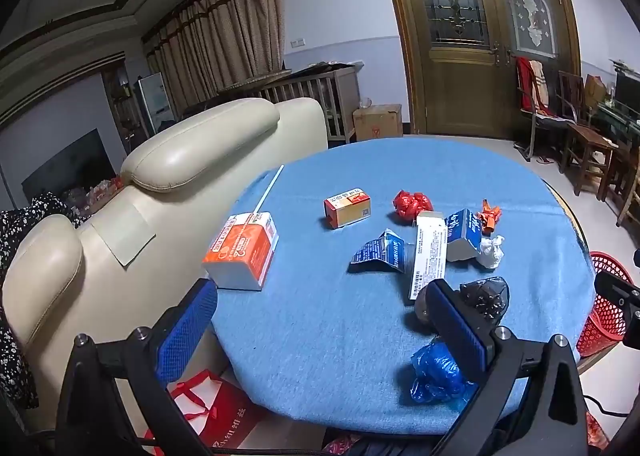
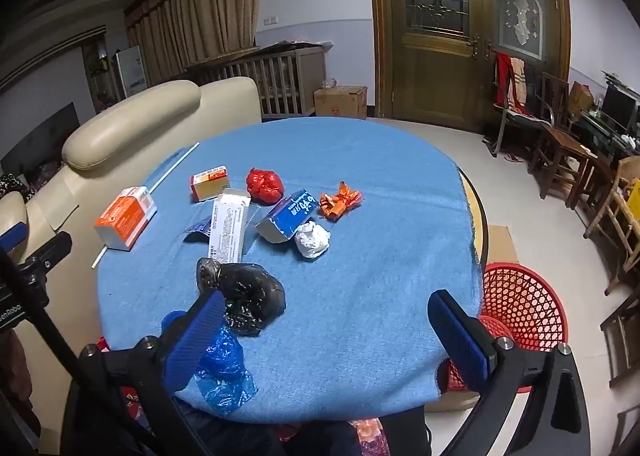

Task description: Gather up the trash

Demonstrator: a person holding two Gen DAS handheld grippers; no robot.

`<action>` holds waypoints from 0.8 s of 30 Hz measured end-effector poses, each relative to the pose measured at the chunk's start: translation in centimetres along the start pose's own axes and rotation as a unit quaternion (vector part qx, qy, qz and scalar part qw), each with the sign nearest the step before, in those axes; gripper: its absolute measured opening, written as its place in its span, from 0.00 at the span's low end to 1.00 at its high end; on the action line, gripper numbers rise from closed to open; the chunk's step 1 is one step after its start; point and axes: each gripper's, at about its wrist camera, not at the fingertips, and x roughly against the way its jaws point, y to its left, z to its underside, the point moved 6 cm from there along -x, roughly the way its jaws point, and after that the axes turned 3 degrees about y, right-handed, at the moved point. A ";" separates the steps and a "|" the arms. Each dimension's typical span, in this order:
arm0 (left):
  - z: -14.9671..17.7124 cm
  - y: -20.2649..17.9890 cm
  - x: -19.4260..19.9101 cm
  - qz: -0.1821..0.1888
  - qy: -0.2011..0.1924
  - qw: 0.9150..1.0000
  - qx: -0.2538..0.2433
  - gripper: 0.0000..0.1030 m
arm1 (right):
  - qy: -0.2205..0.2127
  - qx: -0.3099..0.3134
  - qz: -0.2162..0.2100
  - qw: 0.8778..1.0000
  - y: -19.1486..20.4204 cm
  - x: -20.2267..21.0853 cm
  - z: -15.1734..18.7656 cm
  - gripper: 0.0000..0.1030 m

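1. Both my grippers, left gripper (image 1: 320, 320) and right gripper (image 2: 326, 330), gape wide and hold nothing.
2. Trash is scattered on the blue tablecloth (image 2: 360, 296); the black bag (image 2: 244, 300) is nearest.
3. Risk: crumpled blue plastic (image 2: 224, 368) overhangs the edge, so a nudge could drop it.
4. Right view shows the red basket (image 2: 524, 304) fully; left view shows only its edge.
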 end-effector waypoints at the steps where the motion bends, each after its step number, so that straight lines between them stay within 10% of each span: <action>1: 0.0 0.0 0.0 0.000 0.000 1.000 0.000 1.00 | 0.000 0.000 0.000 1.000 0.1 0.0 0.0 1.00; 24: 0.6 0.2 -0.5 0.005 0.017 1.000 0.000 1.00 | 0.004 0.006 -0.007 1.000 1.0 -0.7 0.2 1.00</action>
